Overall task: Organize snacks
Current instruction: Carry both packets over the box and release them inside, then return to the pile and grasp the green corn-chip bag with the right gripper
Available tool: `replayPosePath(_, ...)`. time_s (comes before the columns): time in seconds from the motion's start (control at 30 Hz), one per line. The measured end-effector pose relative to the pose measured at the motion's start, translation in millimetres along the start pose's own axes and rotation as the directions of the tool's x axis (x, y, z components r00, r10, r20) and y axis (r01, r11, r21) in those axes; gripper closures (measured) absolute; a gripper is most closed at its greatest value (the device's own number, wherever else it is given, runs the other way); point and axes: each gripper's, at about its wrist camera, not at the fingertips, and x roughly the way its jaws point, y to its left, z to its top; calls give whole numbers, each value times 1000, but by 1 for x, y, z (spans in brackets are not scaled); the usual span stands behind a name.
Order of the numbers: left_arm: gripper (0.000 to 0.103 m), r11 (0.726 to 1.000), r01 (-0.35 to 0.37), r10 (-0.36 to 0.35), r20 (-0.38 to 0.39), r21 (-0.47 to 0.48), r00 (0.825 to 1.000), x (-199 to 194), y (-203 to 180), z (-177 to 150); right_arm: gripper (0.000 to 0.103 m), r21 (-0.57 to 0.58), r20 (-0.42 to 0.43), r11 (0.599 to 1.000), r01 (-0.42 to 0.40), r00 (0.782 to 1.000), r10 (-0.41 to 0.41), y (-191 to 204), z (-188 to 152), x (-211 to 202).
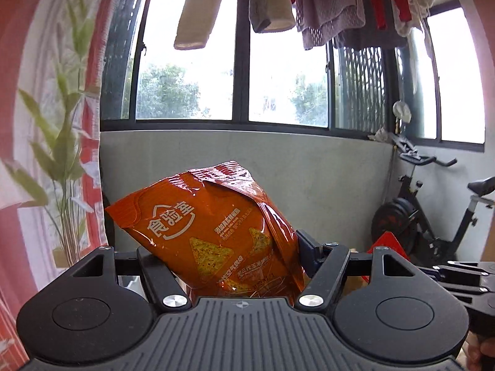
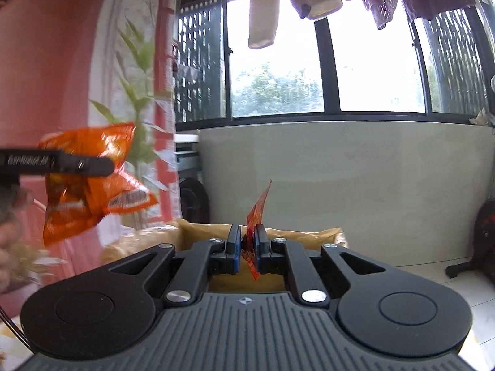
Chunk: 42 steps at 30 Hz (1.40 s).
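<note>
Beneath me sits an open cardboard box point(image 2: 312, 234). I cannot see what it rests on, nor make out anything inside it. To the right of the box, a pale tiled floor point(image 2: 433, 281) runs back to the grey wall point(image 2: 340, 170). Far right of the box, a black exercise bike point(image 1: 414, 216) stands on those tiles. Behind the box's left corner there is a dark round thing point(image 2: 190, 199), its base hidden.
</note>
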Motion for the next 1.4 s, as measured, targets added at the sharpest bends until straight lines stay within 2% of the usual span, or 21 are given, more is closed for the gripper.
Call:
replayPosePath(0.1, 31, 1000, -13, 14, -58, 25, 998, 36, -8, -4, 94, 19, -34, 1000, 14, 999, -14, -5, -3, 19)
replayPosePath(0.33, 29, 999, 24, -28, -206, -24, 978, 95, -5, -23, 93, 33, -107, 998, 46, 993, -43, -11, -18, 40)
replayPosePath(0.43, 17, 1000, 9, -12, -221, -12, 975, 97, 0, -28, 87, 37, -106, 998, 44, 994, -40, -15, -22, 38)
replayPosePath(0.5, 15, 1000, -4, 4, -207, 0, 978, 94, 4, -30, 66, 42, -100, 998, 40, 994, -36, -17, -23, 33)
replayPosePath(0.6, 15, 1000, -22, 23, -209, 4, 978, 88, 13, -29, 55, 83, -83, 996, 39, 996, -32, -23, -23, 25)
replayPosePath(0.77, 15, 999, -25, 19, -198, -24, 980, 64, 19, -31, 50, 118, -58, 992, 42, 998, -35, -34, -28, 2)
replayPosePath(0.93, 15, 997, -60, 52, -189, -37, 981, 41, 26, -35, 40, 77, -22, 996, 42, 999, -40, -36, -37, -24)
replayPosePath(1.1, 15, 992, -75, 56, -178, -100, 982, 12, 35, -45, 25, 73, -12, 997, 39, 999, -39, -35, -50, -50)
replayPosePath(1.3, 16, 990, -94, 75, -173, -103, 982, -20, 33, -68, 22, 70, -52, 996, 56, 997, -53, -39, -82, -68)
replayPosePath(1.4, 16, 990, -96, 75, -189, -106, 979, -26, 33, -84, 22, 61, -106, 996, 68, 992, -61, -42, -101, -67)
